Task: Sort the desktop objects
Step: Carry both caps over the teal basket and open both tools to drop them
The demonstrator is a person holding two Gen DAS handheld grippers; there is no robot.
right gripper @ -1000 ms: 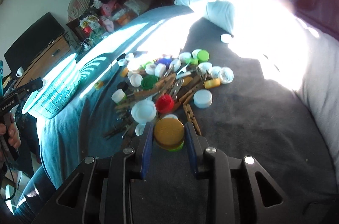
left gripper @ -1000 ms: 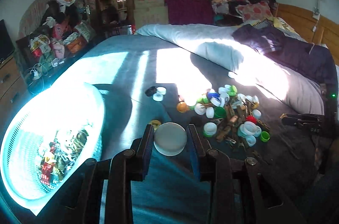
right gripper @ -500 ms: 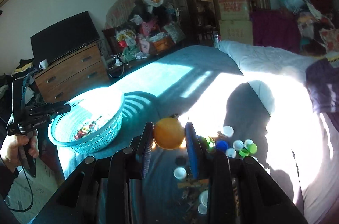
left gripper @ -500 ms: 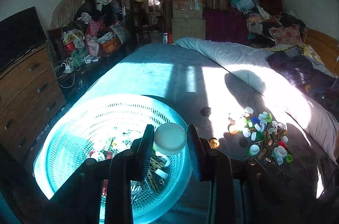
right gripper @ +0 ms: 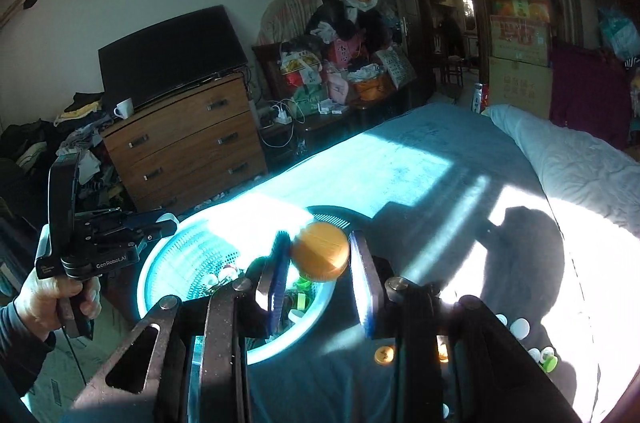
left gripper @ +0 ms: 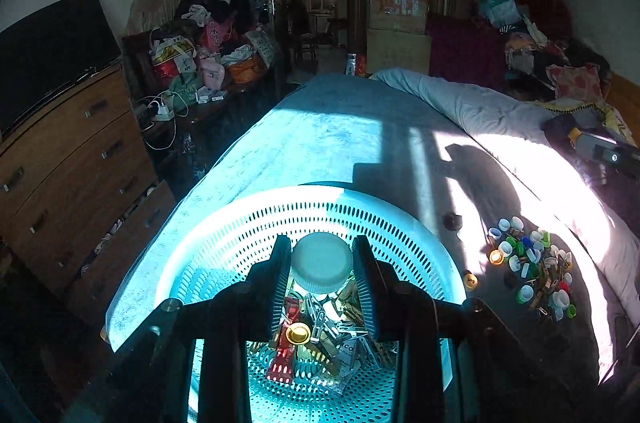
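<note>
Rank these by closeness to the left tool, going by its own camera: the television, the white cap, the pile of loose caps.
1. White cap: clamped in the left tool.
2. Pile of loose caps: on the bed, to the right.
3. Television: on the dresser, far left.

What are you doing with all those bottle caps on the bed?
A person is sorting a pile of bottle caps and clothespins off the bed into a turquoise basket. The left hand-held gripper is shut on a white cap right above the basket, which already has clips and small bits inside. The right hand-held gripper is shut on an orange cap near the basket's far rim. Neither cap has been dropped in yet.
</note>
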